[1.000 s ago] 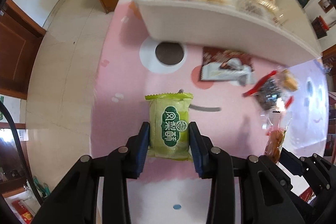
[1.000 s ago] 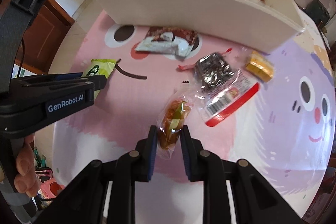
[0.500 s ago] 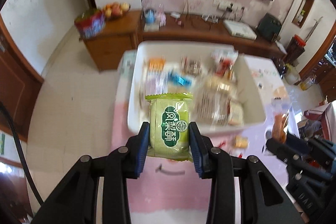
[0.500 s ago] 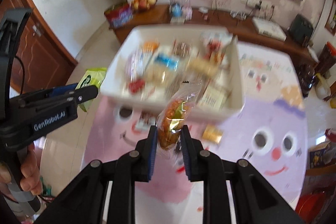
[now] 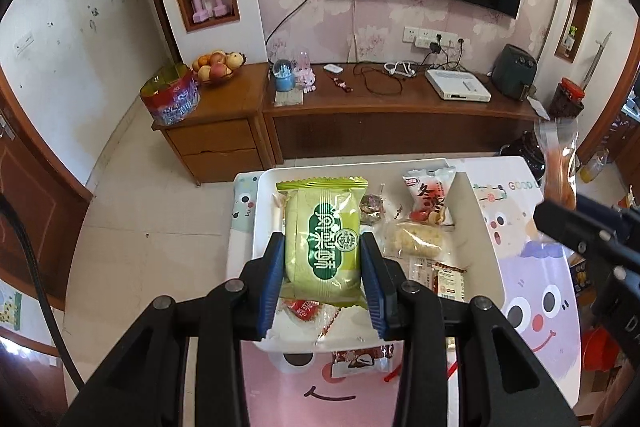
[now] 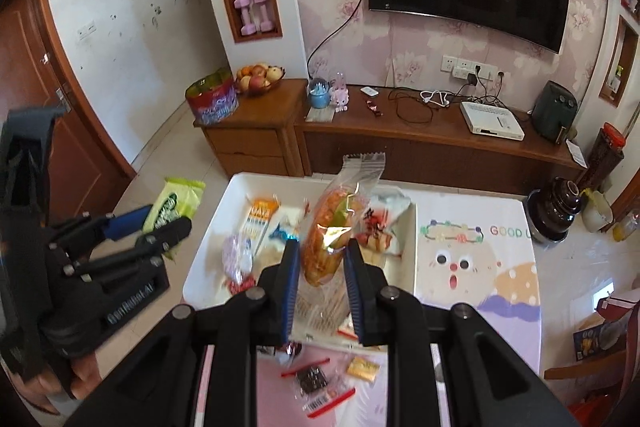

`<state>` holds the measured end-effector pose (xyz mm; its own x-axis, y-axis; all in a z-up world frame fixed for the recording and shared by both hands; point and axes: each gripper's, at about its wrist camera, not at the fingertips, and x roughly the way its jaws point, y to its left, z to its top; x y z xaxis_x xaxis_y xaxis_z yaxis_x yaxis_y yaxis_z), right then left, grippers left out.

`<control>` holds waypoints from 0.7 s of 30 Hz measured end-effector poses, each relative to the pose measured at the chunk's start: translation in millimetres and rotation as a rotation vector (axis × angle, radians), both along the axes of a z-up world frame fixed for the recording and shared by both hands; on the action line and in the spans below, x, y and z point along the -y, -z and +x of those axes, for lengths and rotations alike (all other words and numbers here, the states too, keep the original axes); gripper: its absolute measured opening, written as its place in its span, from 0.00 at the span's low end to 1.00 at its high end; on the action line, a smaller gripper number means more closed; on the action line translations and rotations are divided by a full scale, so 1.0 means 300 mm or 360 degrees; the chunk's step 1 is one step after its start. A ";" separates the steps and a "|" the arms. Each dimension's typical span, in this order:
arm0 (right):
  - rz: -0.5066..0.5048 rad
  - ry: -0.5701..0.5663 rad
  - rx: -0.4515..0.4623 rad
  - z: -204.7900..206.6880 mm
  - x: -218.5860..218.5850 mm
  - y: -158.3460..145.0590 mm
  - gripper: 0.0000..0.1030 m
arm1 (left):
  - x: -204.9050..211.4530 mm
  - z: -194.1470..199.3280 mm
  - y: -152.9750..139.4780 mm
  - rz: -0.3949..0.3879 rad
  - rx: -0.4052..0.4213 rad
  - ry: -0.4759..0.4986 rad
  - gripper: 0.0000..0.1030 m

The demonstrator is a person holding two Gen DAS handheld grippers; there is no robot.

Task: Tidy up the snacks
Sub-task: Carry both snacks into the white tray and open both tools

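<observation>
The left gripper (image 5: 322, 269) clamped a green snack packet (image 5: 322, 247) between its blue pads, above a white bin (image 5: 476, 227) holding other wrapped snacks. At the right edge another gripper (image 5: 576, 223) carried what seemed an orange snack in clear wrap (image 5: 558, 163).

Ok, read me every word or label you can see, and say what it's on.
"GOOD": printed on the cartoon table mat.
"GenRobot.AI": blurred, on the black left gripper.
Chinese characters I can't transcribe: on the green foil snack packet.
Red-and-white pouch and orange carton: print unreadable.
</observation>
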<state>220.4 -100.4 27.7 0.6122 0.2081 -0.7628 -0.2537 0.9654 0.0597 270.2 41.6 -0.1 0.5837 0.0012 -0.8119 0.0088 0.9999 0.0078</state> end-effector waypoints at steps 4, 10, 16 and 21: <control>0.0009 0.0041 -0.0029 0.065 -0.008 0.017 0.22 | 0.010 0.045 0.060 0.0004 -0.0065 0.0011 0.34; -0.0004 0.0072 -0.0106 0.118 -0.018 0.073 0.22 | 0.017 0.084 0.131 0.0047 -0.0128 0.0029 0.35; -0.0020 0.0092 -0.0199 0.146 -0.027 0.125 0.27 | 0.008 0.089 0.151 0.0087 -0.0117 0.0020 0.96; 0.0009 0.0120 -0.0232 0.144 -0.014 0.144 0.39 | -0.009 0.094 0.176 0.0090 -0.0170 0.0015 0.96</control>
